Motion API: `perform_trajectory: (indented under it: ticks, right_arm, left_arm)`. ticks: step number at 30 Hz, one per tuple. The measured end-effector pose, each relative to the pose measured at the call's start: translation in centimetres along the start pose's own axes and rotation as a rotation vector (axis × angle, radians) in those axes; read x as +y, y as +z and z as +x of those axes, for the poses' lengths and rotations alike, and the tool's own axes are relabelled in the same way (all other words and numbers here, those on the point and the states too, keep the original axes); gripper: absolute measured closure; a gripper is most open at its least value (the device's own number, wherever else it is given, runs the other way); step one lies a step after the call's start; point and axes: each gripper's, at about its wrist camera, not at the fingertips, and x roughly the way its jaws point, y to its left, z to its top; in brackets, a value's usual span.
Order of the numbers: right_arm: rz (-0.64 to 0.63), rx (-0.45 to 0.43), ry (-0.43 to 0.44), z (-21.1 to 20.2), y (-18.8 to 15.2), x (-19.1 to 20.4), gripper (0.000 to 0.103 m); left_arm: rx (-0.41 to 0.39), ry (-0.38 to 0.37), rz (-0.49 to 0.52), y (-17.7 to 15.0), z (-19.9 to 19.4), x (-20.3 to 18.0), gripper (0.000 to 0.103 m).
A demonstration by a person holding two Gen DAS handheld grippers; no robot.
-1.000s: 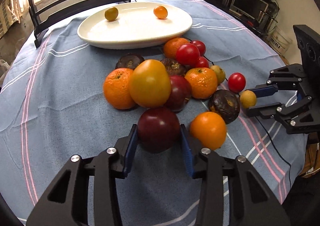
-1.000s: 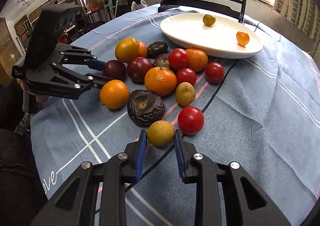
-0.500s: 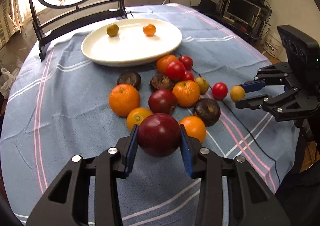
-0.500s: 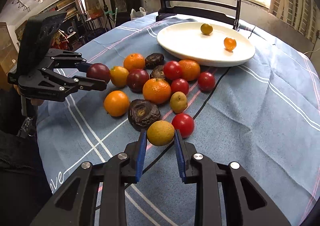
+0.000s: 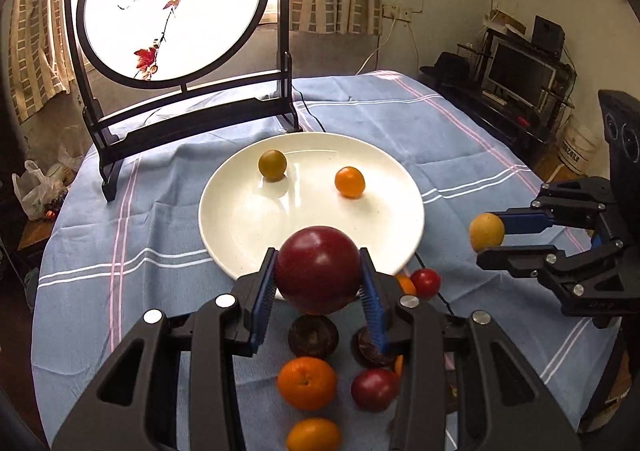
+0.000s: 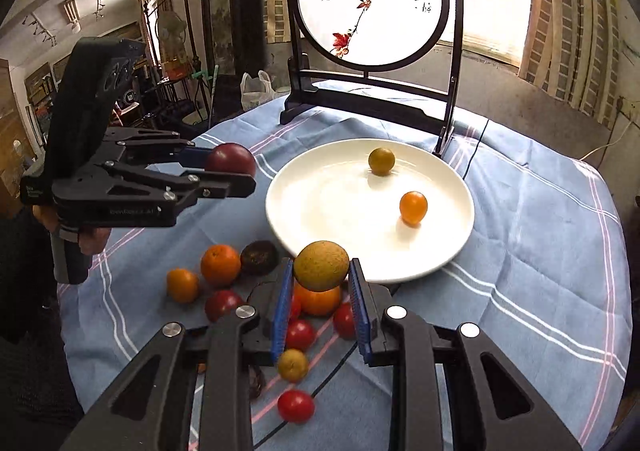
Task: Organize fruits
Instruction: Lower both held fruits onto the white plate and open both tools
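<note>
A: Entry. Left gripper (image 5: 318, 279) is clamped on a dark red plum (image 5: 318, 268), blue ribbed pads pressed to its two sides, held in the air above the near rim of the white plate (image 5: 224, 251). Right gripper (image 6: 320, 283) is closed on a small yellow-brown fruit (image 6: 321, 265), likewise lifted, just short of the plate's near edge.

B: Why both held high?

A: My reading: both fruits are being carried over the loose pile for a drop onto the plate. Height clears the fruit lying below.

B: Plate contents?

A: Two small round fruits well apart on it: an olive-green one (image 5: 272, 165) at the far left, an orange one (image 5: 349, 181) to its right. The plate is glossy and shallow with a raised rim; it shows reflections under both.

B: What remains on the table?

A: A cluster near the plate on the blue cloth (image 5: 120, 291): mandarins (image 6: 220, 265) with dimpled skin, smooth red tomatoes (image 6: 296, 406), dark wrinkled passion fruits (image 6: 259, 257), another plum (image 5: 374, 389).

B: Handling notes?

A: The plum is smooth, taut and round, gripped across its widest part, so it could roll when let go. The yellow fruit looks matte and faintly rough. The cloth is creased, with white and pink stripes. A black-framed round bird screen (image 5: 172, 3) stands at the far edge, clear of the work.
</note>
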Motion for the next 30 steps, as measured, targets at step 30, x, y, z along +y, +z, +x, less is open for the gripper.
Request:
perform_trajectory:
  ticks: [30]
  right_arm:
    - [-0.054,0.124,0.042,0.8,-4.4,0.5,0.046]
  left_arm:
    - [0.027,0.016,-0.011,-4.7,-0.9,1.0,0.032]
